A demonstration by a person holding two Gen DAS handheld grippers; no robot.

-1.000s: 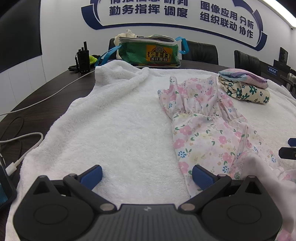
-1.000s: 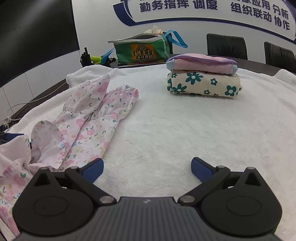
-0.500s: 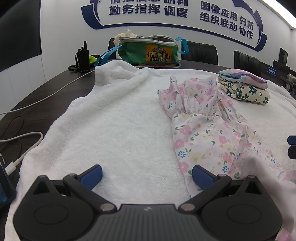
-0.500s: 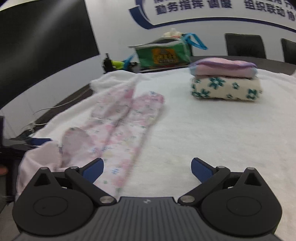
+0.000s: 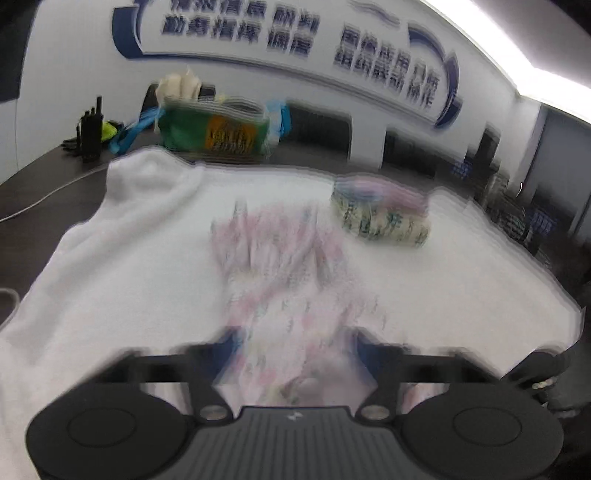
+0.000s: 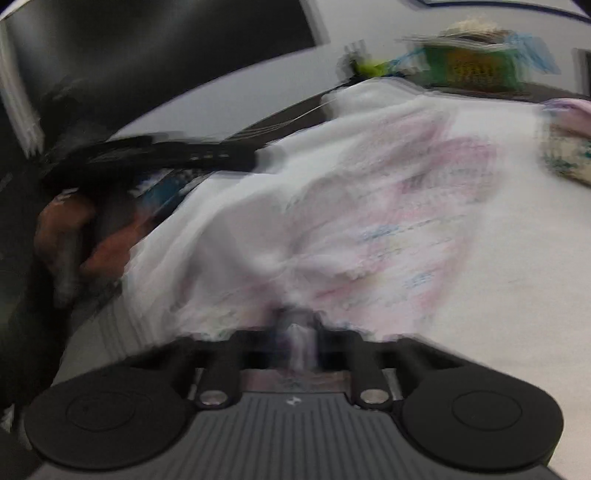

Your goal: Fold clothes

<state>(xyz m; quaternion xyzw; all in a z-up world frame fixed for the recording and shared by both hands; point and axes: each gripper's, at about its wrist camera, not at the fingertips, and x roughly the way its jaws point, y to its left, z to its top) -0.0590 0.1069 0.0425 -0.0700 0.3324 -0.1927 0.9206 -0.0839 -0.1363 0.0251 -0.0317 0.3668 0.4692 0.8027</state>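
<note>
Right tongs (image 6: 295,343) clenched on floral garment (image 6: 388,221) hem, left tongs (image 5: 295,347) released w/ limp cloth between; we grip edges.

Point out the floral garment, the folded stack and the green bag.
floral garment (image 5: 288,266), left wrist view, its middle.
folded stack (image 5: 380,218), left wrist view, its front side.
green bag (image 5: 214,129), left wrist view, its front panel.

Both views suffered heavy motion blur, doubled jagged edges. Left wrist view: bright, even room light from ceiling strip (image 5: 491,40) at upper right, blown out; wall lettering (image 5: 295,33) smeared; floral garment (image 5: 291,266) streaked. Right wrist view: dimmer at left, dark panel (image 6: 147,40) there; white towel (image 6: 498,295) washed out. Fisheye bent edges; shadows soft.
</note>
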